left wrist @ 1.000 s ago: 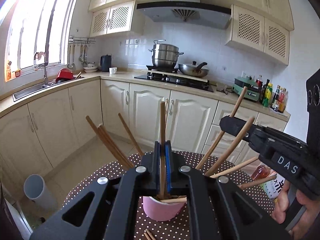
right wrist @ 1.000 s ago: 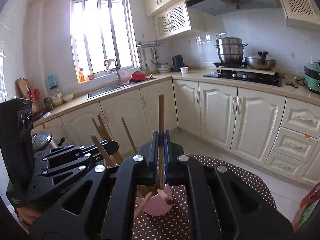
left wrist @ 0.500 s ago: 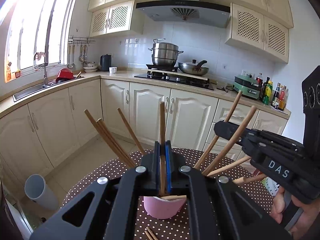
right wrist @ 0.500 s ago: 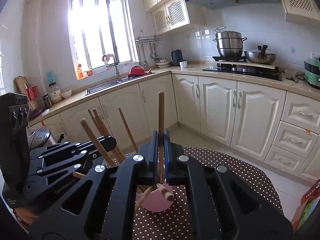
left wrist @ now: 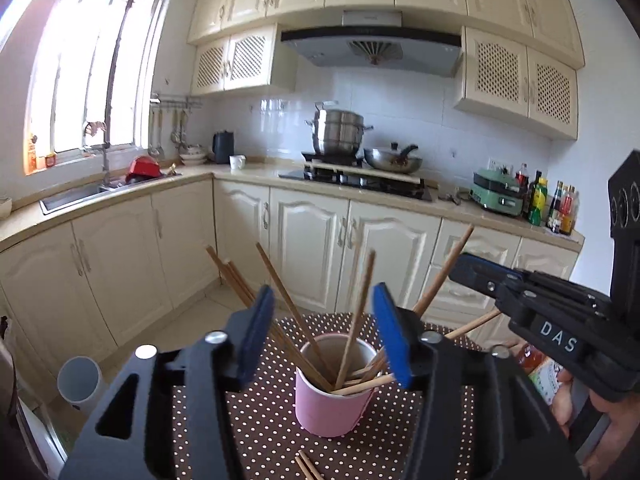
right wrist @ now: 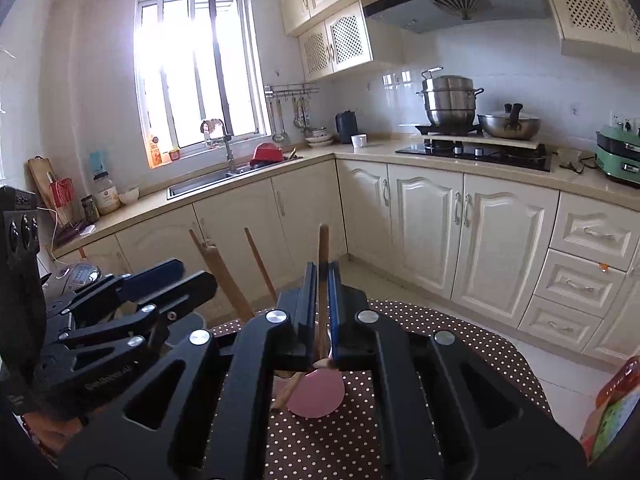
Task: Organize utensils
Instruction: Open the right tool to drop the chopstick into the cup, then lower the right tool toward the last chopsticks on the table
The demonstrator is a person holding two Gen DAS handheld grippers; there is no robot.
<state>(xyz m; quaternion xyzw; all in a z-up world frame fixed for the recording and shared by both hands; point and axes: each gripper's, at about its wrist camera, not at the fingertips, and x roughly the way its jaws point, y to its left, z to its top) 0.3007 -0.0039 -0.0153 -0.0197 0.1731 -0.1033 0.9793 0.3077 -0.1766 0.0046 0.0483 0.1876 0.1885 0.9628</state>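
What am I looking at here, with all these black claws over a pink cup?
No robot here: a person holds a two-finger gripper in each hand, and each carries a wide-angle camera looking along its fingers. One picture is from the left gripper, the other from the right gripper. Each also sees the other at its edge. Below them a dotted table holds a pink cup full of wooden chopsticks, with a loose pair lying in front of it. The left gripper is open above the cup, a chopstick standing free between its blue pads. The right gripper is shut on one chopstick.
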